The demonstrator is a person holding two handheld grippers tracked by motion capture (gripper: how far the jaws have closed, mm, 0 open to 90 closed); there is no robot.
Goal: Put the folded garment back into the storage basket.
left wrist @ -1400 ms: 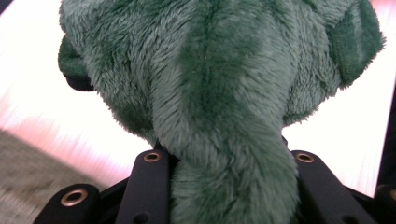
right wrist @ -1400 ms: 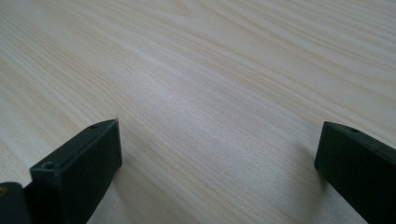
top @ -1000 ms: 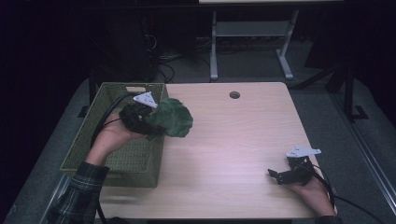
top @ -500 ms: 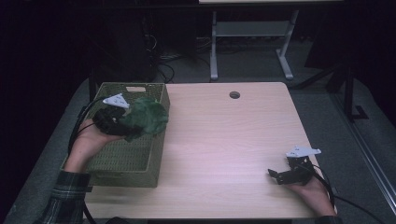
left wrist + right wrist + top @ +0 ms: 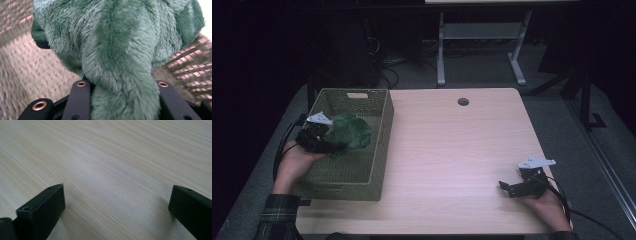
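A green plush toy [image 5: 350, 132] hangs low inside the woven olive basket [image 5: 385, 131] at the table's left side. My left gripper [image 5: 332, 145] is shut on the toy, with a hand behind it over the basket's left wall. In the left gripper view the plush toy [image 5: 117, 45] bulges out between the two black jaws of my left gripper [image 5: 124, 86], with the basket's weave [image 5: 25, 65] behind it. My right gripper [image 5: 512, 189] rests near the table's front right corner. In its own view, the right gripper [image 5: 117, 202] stands open over bare wood.
The light wooden table [image 5: 452, 145] has a round cable hole [image 5: 463, 101] near its far edge. The basket has a handle slot [image 5: 357, 95] in its far wall. Cables trail from both grippers. A metal stand [image 5: 479, 45] is on the floor beyond the table.
My left gripper has carried the green plush toy leftward from above the table to over the basket, and lower into it. The right gripper has stayed put.
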